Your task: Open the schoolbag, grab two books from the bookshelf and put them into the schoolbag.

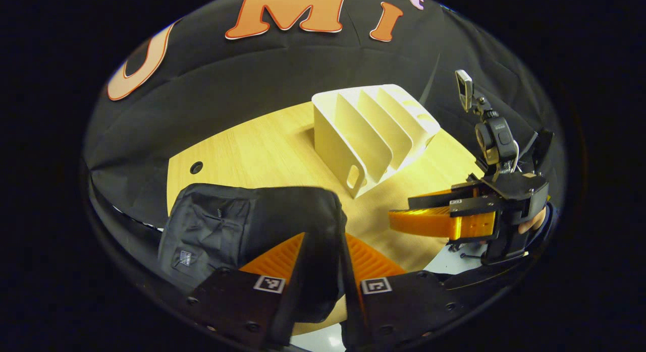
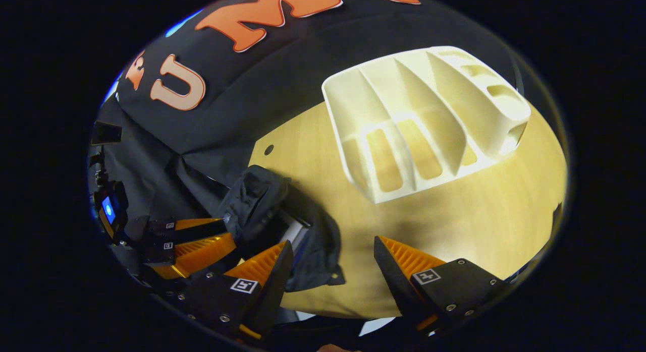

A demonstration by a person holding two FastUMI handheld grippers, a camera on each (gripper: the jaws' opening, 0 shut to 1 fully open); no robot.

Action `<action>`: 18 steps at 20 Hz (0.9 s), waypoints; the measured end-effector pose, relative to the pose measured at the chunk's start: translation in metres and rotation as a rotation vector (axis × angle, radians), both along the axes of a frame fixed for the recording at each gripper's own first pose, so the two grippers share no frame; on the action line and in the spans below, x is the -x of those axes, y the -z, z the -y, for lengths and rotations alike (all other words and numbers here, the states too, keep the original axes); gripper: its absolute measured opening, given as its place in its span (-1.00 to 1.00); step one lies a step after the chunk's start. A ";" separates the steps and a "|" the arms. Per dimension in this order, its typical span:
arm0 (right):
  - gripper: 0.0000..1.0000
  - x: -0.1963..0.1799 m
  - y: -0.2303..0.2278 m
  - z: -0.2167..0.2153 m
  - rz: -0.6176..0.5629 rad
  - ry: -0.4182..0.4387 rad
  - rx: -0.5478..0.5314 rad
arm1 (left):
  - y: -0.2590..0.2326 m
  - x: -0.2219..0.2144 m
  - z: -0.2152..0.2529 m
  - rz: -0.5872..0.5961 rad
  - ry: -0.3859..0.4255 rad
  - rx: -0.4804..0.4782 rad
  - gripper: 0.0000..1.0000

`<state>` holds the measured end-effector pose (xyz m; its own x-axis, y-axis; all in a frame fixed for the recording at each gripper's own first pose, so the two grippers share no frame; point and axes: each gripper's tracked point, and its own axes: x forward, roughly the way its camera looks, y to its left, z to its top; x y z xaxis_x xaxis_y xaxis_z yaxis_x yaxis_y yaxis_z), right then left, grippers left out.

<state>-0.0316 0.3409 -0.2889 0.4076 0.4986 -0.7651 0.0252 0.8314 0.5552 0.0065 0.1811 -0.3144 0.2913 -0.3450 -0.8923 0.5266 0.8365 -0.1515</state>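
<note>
Left claw point(image 1: 323, 251) seemingly pinches the schoolbag point(image 1: 252, 231); right claw point(image 2: 328, 261) gapes, holding nothing.

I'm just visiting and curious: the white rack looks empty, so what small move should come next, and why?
Probably the left gripper should release the edge of the schoolbag and back off. The bookshelf has empty slots, a pale book-like edge shows inside the bag's opening, and the right gripper hangs open, holding nothing.

Black tool point(image 1: 323, 264) bodies with screws and square coded markers
</note>
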 end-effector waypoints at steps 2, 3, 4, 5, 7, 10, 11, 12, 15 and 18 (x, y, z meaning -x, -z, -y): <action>0.95 -0.019 -0.014 0.040 0.068 -0.008 0.051 | 0.002 0.000 0.020 0.014 -0.051 -0.012 0.21; 0.95 -0.029 -0.023 0.057 0.112 -0.002 0.070 | -0.002 -0.002 0.032 0.028 -0.080 -0.007 0.39; 0.95 -0.039 -0.032 0.071 0.146 0.003 0.087 | -0.007 -0.009 0.041 0.062 -0.107 0.000 0.39; 0.95 -0.046 -0.040 0.085 0.183 0.009 0.098 | -0.016 -0.022 0.049 0.125 -0.140 0.006 0.46; 0.95 -0.058 -0.062 0.111 0.267 0.012 0.104 | -0.033 -0.037 0.065 0.215 -0.195 0.026 0.48; 0.94 -0.078 -0.090 0.150 0.400 -0.003 0.178 | -0.068 -0.057 0.082 0.373 -0.292 0.036 0.52; 0.95 -0.081 -0.100 0.164 0.446 -0.014 0.217 | -0.084 -0.065 0.084 0.444 -0.333 0.035 0.51; 0.95 -0.088 -0.111 0.178 0.506 -0.013 0.256 | -0.093 -0.073 0.085 0.504 -0.372 0.038 0.52; 0.95 -0.104 -0.150 0.213 0.671 -0.002 0.348 | -0.139 -0.085 0.099 0.652 -0.489 0.079 0.51; 0.93 -0.102 -0.195 0.227 0.796 0.027 0.367 | -0.187 -0.083 0.109 0.795 -0.562 0.116 0.58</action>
<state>0.0708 0.1139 -0.0939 0.8968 0.2589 -0.3587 -0.2332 0.9657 0.1141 0.0893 0.0716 -0.1272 0.9413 -0.0455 -0.3344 0.0403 0.9989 -0.0223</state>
